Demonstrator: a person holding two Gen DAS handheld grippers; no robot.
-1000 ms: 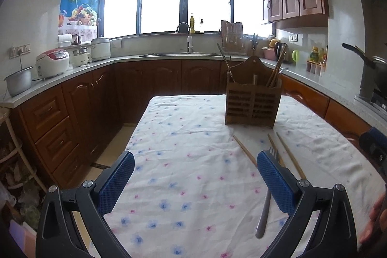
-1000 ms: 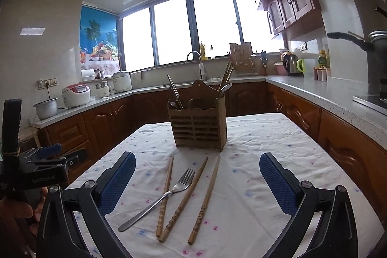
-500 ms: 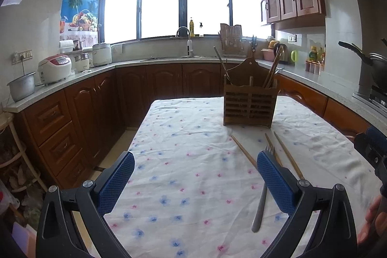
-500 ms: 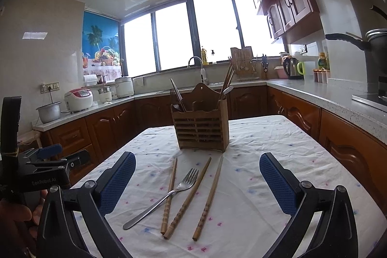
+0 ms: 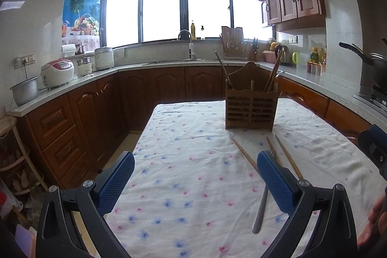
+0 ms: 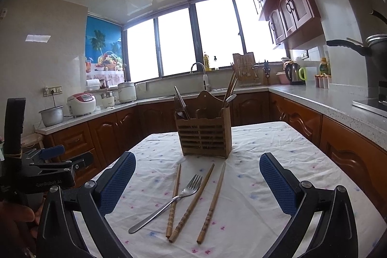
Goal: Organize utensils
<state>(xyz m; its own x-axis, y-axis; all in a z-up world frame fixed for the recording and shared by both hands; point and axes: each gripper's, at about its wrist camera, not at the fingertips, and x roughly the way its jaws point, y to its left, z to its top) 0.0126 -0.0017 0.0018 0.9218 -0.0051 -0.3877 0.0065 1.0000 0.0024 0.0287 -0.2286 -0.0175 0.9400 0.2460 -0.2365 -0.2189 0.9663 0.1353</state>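
Both the left gripper point(image 5: 195, 179) and right gripper point(image 6: 197, 181) are held spread, grasping nothing. A fork point(image 6: 167, 202) and three chopsticks point(image 6: 191, 202) are seen at the holder's point(image 6: 204, 134) six o'clock.

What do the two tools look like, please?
Both tools, left and right, have black angular frames with silver bolts and blue, mesh-textured pads. The left tool's body bears white lettering, too small to read. A bare hand shows; no sleeves.

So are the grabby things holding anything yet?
No, nothing is held. The left gripper and right gripper both have their jaws wide open above the table. The fork and three chopsticks lie untouched on the tablecloth.
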